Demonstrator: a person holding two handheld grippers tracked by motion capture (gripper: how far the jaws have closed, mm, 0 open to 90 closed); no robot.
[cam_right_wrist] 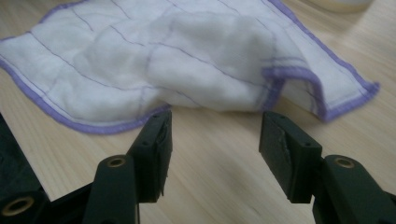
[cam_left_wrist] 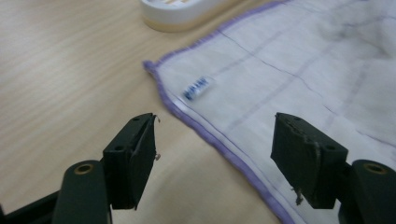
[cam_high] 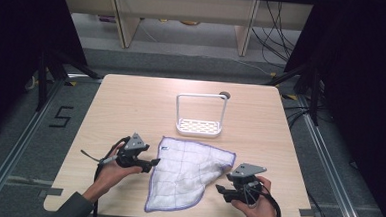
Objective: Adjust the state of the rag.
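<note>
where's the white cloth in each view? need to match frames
High view: white cloth at lower centre, between the two grippers.
Left gripper view: upper right, its purple edge passing between the open jaws.
Right gripper view: across the top, bunched just beyond the open jaws.
Shared landmark: white rack behind the cloth.

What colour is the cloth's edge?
Purple, around the white cloth; clearest in the left gripper view.

lab, black curtains point(cam_high: 363, 72), floor rails point(cam_high: 324, 150), loose cables point(cam_high: 277, 30)
</note>
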